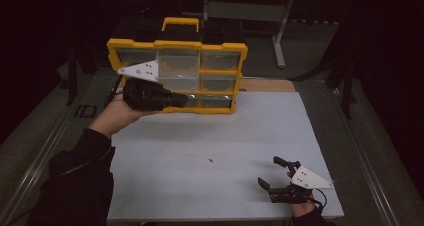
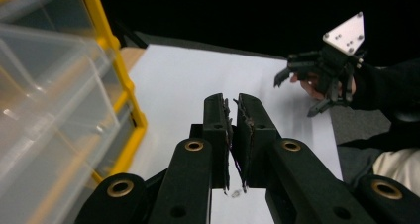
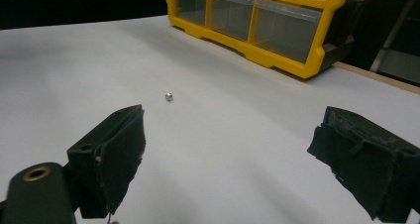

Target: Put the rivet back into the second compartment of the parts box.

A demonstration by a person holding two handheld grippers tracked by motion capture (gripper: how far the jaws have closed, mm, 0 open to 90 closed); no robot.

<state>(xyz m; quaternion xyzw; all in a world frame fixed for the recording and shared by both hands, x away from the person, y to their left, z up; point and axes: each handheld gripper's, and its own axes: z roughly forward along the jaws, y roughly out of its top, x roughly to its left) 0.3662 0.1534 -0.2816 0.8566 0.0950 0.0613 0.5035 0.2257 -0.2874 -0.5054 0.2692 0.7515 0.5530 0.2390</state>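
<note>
Just beside the yellow organizer (image 1: 177,76), the closed left hand-held gripper (image 1: 182,100) hovers empty.

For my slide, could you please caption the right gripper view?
Open right gripper faces a small metal nut before the yellow organizer.

Black two-jaw grippers (image 1: 181,100) with grey triangular plates, seemingly brass-ringed pivots; dark sleeves (image 1: 80,181).

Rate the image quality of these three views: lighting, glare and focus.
High view: dim and soft, surroundings black, only the white table lit, with glare on the yellow organizer drawers. Left gripper view: the shut left gripper is sharp, the organizer blurred and close. Right gripper view: even light, the small metal piece clear, the open right gripper soft.
</note>
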